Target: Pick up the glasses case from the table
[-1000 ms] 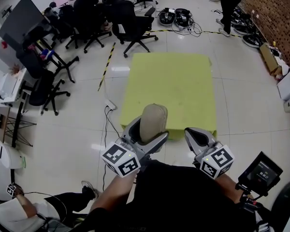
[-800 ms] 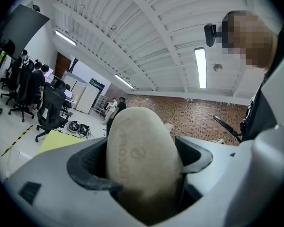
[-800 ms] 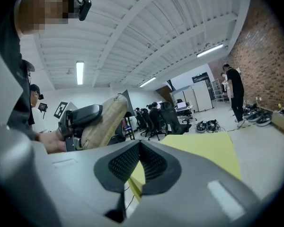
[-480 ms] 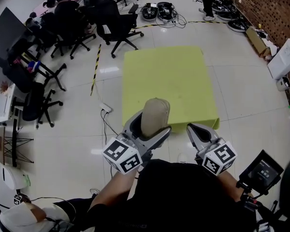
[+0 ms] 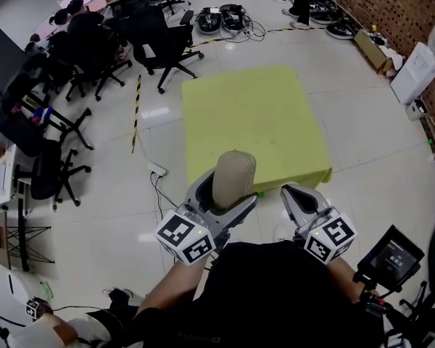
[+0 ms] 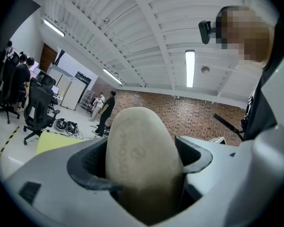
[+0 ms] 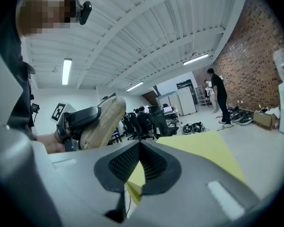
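The beige oval glasses case (image 5: 232, 180) stands upright between the jaws of my left gripper (image 5: 221, 200), held close to my body and off the yellow table (image 5: 254, 114). In the left gripper view the glasses case (image 6: 139, 160) fills the gap of the left gripper (image 6: 139, 176), with both jaws pressed on its sides. My right gripper (image 5: 299, 196) hangs beside it, shut and empty. From the right gripper view, the right gripper (image 7: 139, 167) has its pads meeting, and the glasses case (image 7: 104, 119) shows at the left over the table (image 7: 203, 150).
Black office chairs (image 5: 159, 38) crowd the back left. A power strip (image 5: 157, 169) and its cord lie on the floor by the table's left corner. Cables and gear (image 5: 225, 19) lie beyond the table. A white unit (image 5: 415, 71) stands by the brick wall.
The head view has swung, so the table and room sit differently in the picture. The left gripper keeps its hold on the case; the right gripper stays shut.
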Motion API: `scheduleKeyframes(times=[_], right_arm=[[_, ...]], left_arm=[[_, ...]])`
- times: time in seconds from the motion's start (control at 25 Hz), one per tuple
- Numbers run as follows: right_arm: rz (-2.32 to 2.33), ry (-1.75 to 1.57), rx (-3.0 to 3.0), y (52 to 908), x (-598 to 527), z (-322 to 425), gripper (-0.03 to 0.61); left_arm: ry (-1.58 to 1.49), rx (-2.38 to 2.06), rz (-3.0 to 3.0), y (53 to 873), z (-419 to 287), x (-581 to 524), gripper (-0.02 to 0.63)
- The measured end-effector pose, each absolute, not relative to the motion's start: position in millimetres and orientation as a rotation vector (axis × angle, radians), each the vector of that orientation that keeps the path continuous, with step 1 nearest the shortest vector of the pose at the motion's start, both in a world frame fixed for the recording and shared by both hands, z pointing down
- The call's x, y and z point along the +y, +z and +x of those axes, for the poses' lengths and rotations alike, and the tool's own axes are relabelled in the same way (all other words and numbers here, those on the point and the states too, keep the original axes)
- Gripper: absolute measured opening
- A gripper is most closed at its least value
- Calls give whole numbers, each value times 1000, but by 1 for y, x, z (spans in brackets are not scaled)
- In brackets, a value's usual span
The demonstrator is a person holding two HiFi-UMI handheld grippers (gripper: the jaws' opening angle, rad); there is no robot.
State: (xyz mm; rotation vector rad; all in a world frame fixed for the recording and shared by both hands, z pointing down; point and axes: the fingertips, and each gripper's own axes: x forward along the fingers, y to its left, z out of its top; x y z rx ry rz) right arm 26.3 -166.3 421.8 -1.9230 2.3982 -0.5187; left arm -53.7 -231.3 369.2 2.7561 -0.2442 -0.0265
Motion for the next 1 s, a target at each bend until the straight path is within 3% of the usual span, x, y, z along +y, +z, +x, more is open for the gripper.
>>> scheduleKeyframes(times=[0.68, 1.0], right_arm=[[-1826, -417, 2548, 413, -148, 26, 2], [-1764, -433, 2599, 408, -107, 75, 0]], left_arm=[[-71, -387, 2740, 378, -60, -201, 434], [-75, -513, 2738, 366, -22, -160, 434]])
